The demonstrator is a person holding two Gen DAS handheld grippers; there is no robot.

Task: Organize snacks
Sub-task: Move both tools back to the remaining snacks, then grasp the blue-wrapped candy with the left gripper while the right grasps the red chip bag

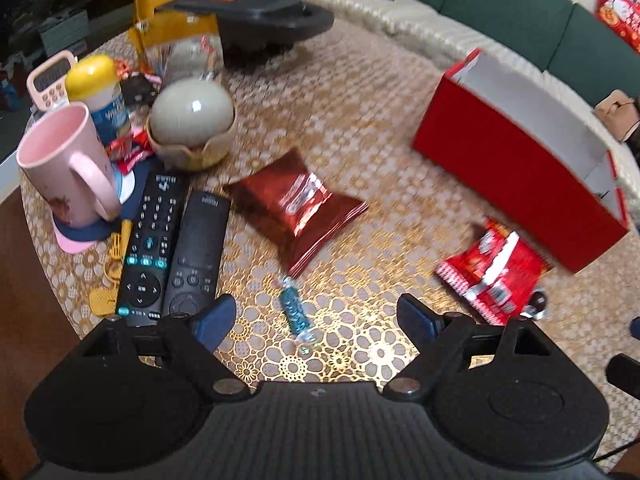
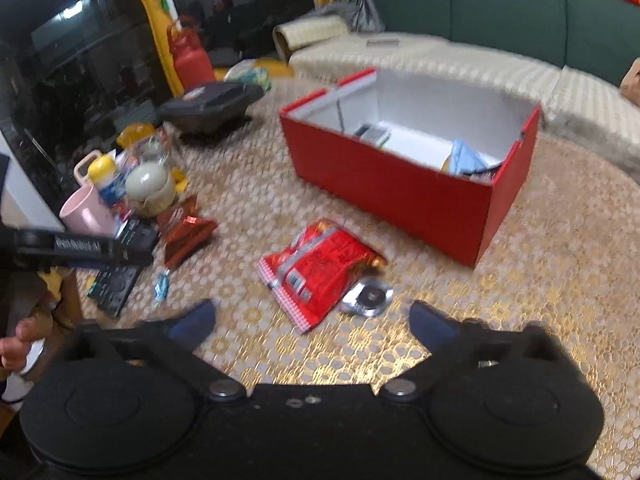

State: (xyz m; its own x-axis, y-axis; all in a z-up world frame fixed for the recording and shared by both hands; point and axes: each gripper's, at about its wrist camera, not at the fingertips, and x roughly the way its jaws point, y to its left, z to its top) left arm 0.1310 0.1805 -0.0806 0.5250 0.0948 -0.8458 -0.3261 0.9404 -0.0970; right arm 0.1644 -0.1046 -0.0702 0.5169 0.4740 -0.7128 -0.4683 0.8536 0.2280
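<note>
Both jaws stand wide apart, gripping nothing. A blue-wrapped candy (image 1: 295,312) lies just ahead of the left gripper (image 1: 316,316); beyond it a dark red snack bag (image 1: 298,204), with two remotes (image 1: 172,240) and a pink mug (image 1: 66,168) alongside. Before the right gripper (image 2: 312,320) lie a bright red packet (image 2: 320,272) and a silvery round piece (image 2: 368,296), near the open red box (image 2: 400,196). The surface (image 2: 540,280) has a gold lace cover; a green sofa (image 2: 500,4) stands behind.

Pink mug (image 1: 64,160) stood beside two black remotes (image 1: 172,244), grey ball (image 1: 192,114) set in a bowl, green sofa (image 1: 520,4) seen behind the counter (image 1: 360,92)
</note>
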